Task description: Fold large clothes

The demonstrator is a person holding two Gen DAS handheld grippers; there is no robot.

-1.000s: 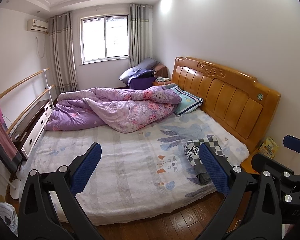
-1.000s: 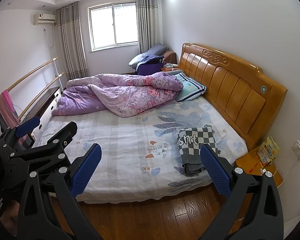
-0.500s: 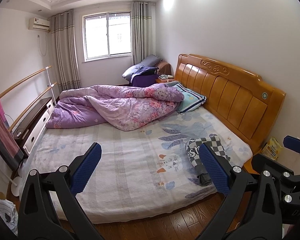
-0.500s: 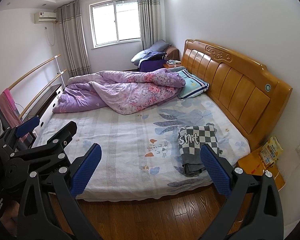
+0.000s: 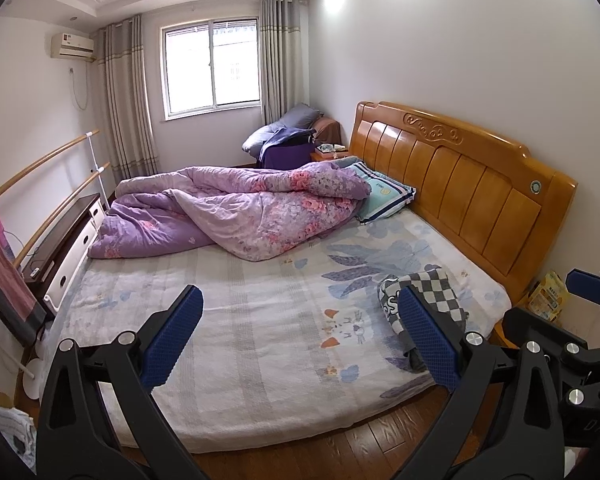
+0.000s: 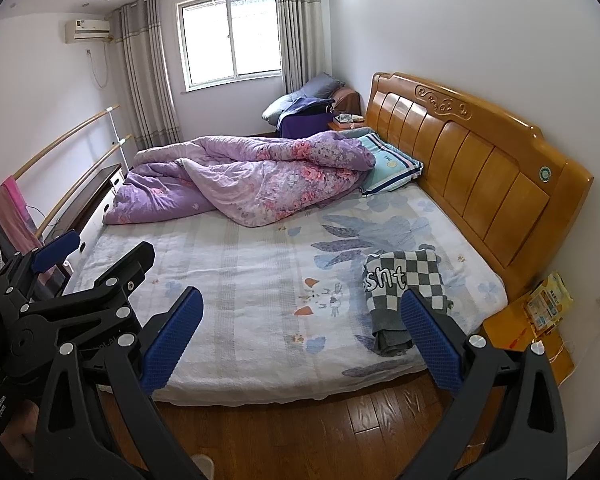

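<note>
Compared with a second ago both views sit a bit higher and show more ceiling and headboard – the bed scene itself is unchanged, nothing on it has shifted. Grippers kept the same wide spread throughout.

One bed (image 5: 236, 320), wooden headboard (image 5: 460, 184) on the right, sheet mostly bare. One purple floral quilt (image 5: 240, 208) bunched across the far half. One pillow (image 5: 384, 196) against the headboard, partly under the quilt. One checkered garment (image 6: 404, 284) – the task's thing – folded, lying near the bed's front right corner close to the headboard, with white lettering on its near end and a grey layer underneath. One yellow packet (image 6: 548, 304) on the nightstand beside the bed.

Left gripper (image 5: 300, 336): fingers wide apart, holding nothing, hanging above the bed's near edge, well clear of the garment. Right gripper (image 6: 300, 336): same, fingers spread, empty, over the floor at the bedside. Each gripper's body shows at the edge of the other's view – two grippers total, side by side.
</note>
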